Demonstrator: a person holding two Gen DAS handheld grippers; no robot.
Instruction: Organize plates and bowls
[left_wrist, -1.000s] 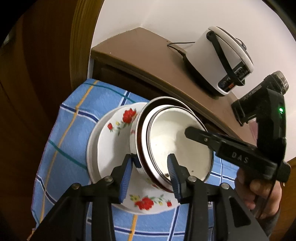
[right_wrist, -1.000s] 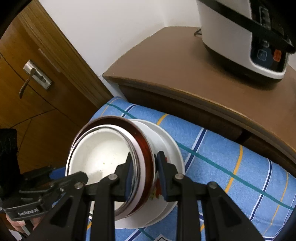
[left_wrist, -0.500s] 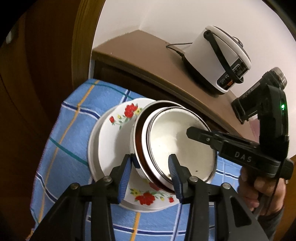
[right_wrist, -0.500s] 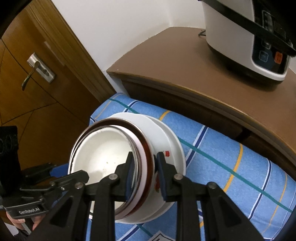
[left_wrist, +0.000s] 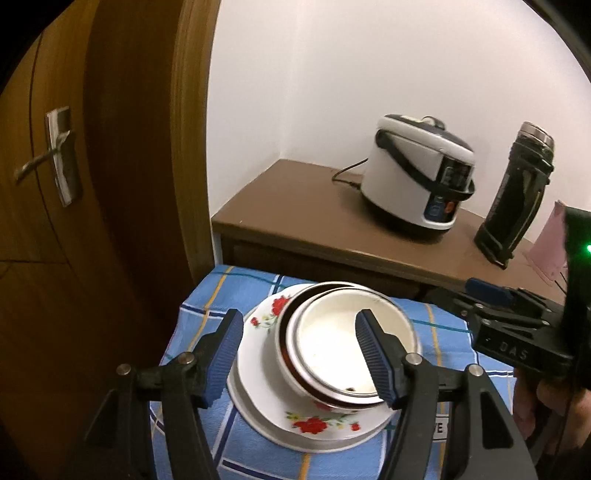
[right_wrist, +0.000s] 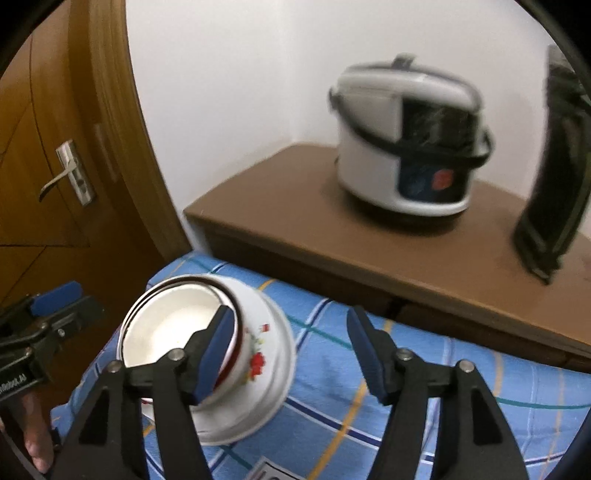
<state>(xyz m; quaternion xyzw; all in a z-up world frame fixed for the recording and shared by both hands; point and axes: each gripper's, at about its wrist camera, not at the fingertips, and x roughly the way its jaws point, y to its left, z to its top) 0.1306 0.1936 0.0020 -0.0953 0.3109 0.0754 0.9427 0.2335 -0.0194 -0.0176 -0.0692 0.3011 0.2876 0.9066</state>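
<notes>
1. Enamel bowls (left_wrist: 347, 350), nested, are resting tilted on the floral plate (left_wrist: 306, 424) atop my checked tablecloth (right_wrist: 424, 373).
2. I'm seeing both the left gripper (left_wrist: 299, 354) and right gripper (right_wrist: 291, 347) just opening wide, gripping nothing.

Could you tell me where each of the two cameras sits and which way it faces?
Left wrist: on the left gripper, jaws open, looking down at the nested bowls on the floral plate; the right gripper shows at right.
Right wrist: on the right gripper, jaws open, bowls lower left; left gripper at left.
Shared: bowls, rice cooker, checked cloth.
</notes>
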